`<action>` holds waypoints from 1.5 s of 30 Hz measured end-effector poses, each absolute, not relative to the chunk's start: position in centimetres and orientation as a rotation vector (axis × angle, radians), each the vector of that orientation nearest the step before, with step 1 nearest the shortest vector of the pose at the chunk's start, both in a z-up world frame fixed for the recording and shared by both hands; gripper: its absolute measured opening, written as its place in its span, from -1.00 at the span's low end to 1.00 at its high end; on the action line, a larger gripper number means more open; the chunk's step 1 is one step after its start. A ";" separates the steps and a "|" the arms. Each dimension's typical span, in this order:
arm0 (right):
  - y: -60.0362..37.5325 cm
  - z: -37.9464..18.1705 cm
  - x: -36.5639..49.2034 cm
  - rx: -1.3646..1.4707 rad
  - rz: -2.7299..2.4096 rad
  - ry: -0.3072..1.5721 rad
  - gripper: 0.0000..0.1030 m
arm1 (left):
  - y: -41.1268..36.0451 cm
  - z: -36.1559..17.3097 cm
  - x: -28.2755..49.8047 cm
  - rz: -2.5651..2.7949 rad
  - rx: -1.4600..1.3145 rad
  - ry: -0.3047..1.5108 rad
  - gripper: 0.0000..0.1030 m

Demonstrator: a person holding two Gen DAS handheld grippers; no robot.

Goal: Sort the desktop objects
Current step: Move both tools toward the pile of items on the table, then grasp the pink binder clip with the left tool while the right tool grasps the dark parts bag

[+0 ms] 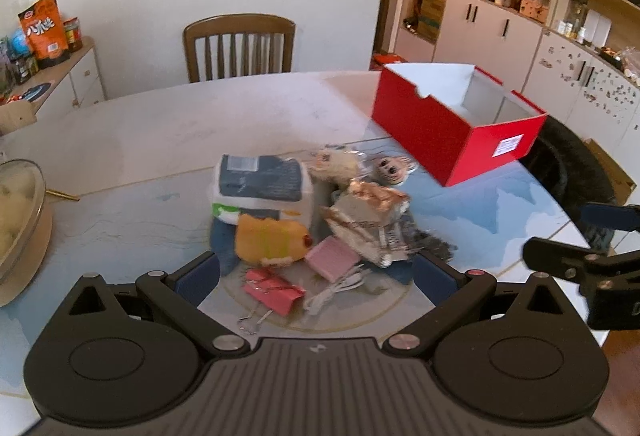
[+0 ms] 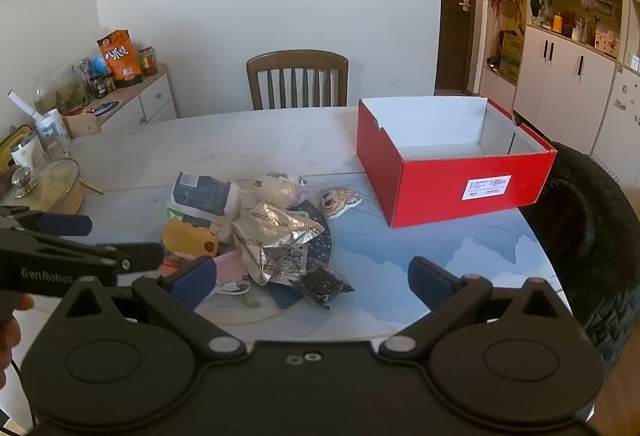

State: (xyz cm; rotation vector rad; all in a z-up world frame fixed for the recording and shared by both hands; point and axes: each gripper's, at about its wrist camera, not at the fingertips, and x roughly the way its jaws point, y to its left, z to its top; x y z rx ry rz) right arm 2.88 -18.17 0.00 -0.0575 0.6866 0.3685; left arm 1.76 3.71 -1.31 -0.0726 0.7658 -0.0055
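Note:
A pile of small objects lies on the table: a white and dark blue pack (image 1: 260,188) (image 2: 204,196), a yellow plush (image 1: 270,242) (image 2: 188,238), a silver foil bag (image 1: 366,222) (image 2: 276,236), a pink pad (image 1: 332,258), a red clip packet (image 1: 272,290), a black packet (image 2: 322,286) and a cartoon face toy (image 2: 340,202). An open, empty red box (image 1: 456,124) (image 2: 448,172) stands to the right. My left gripper (image 1: 316,276) is open just above the near side of the pile. My right gripper (image 2: 312,282) is open, near the black packet.
A wooden chair (image 2: 298,78) stands behind the table. A glass lid (image 2: 48,182) and cups sit at the left edge. A black chair back (image 2: 580,236) is at the right. A sideboard (image 2: 132,96) with snacks and cupboards (image 2: 568,76) line the walls.

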 end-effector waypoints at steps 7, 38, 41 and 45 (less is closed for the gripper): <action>-17.7 -2.2 4.2 -0.084 0.378 0.736 0.99 | 5.4 -3.8 2.7 -0.063 0.024 0.739 1.00; -15.2 -10.4 12.8 -0.129 0.404 0.918 0.73 | 8.8 -12.1 7.3 -0.230 0.115 0.857 0.55; -15.1 -10.8 13.3 -0.131 0.404 0.932 0.68 | 8.8 -12.2 7.5 -0.242 0.106 0.866 0.36; -14.8 -11.3 13.7 -0.141 0.410 0.952 0.60 | 8.6 -12.4 7.6 -0.258 0.102 0.876 0.21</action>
